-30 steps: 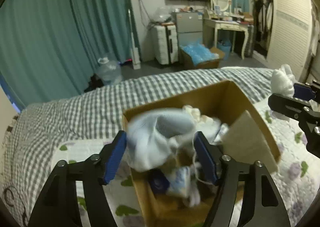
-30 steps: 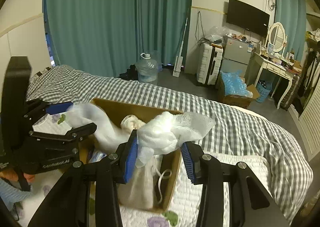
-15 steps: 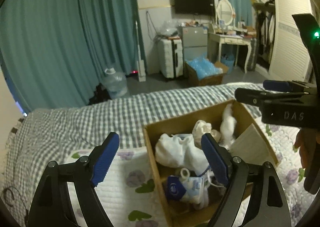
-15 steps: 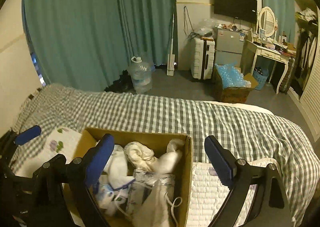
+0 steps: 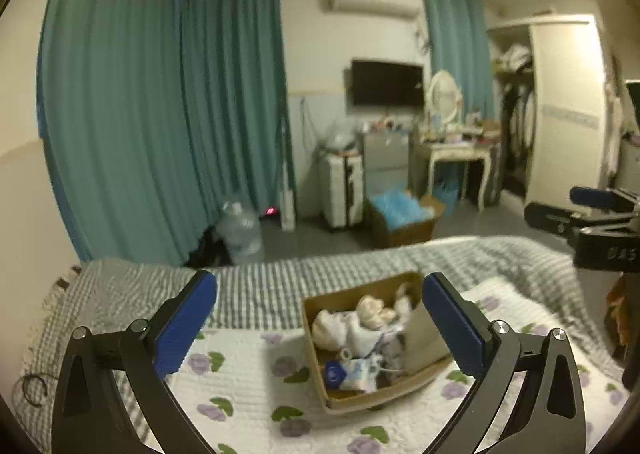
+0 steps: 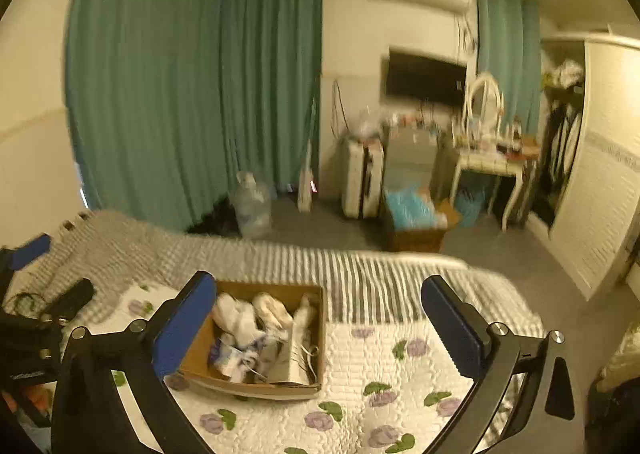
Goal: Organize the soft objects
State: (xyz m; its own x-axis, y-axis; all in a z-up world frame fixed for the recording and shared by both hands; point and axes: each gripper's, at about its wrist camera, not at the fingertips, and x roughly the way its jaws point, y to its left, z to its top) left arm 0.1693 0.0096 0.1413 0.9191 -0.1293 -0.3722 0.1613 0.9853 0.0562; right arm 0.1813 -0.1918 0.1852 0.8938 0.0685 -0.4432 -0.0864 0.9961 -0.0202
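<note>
Two hand-held grippers hang empty above a bed, jaws spread wide, over an open brown cardboard box (image 5: 320,358) heaped with white and cream soft cloth items (image 5: 360,324). The box sits on a white quilted bedspread printed with purple flowers (image 5: 240,374), which lies over a grey-and-white checked blanket (image 5: 260,286). The left hand-held gripper (image 5: 316,322) holds nothing between its blue pads; seen from its camera, the box lies below and ahead, toward the right-hand finger, well apart from both tips. The right hand-held gripper (image 6: 316,318) is likewise wide open and empty, with the box (image 6: 196,370) below and ahead, near its left-hand finger and partly hidden behind it.

The load looks settled, so the task appears close to done, but some risks remain. The pile rises about level with the rim, and white cords (image 6: 306,358) trail near the box's right wall in the right view; a gripper dipping in again could snag a loop and drag pieces out onto the bedspread. An inner cardboard flap (image 5: 424,334) leans over the contents and could be caught or bent. The soft mattress gives poor footing, and a push on one wall could tip the box. Both views are motion-blurred, so finer detail cannot be told.
</note>
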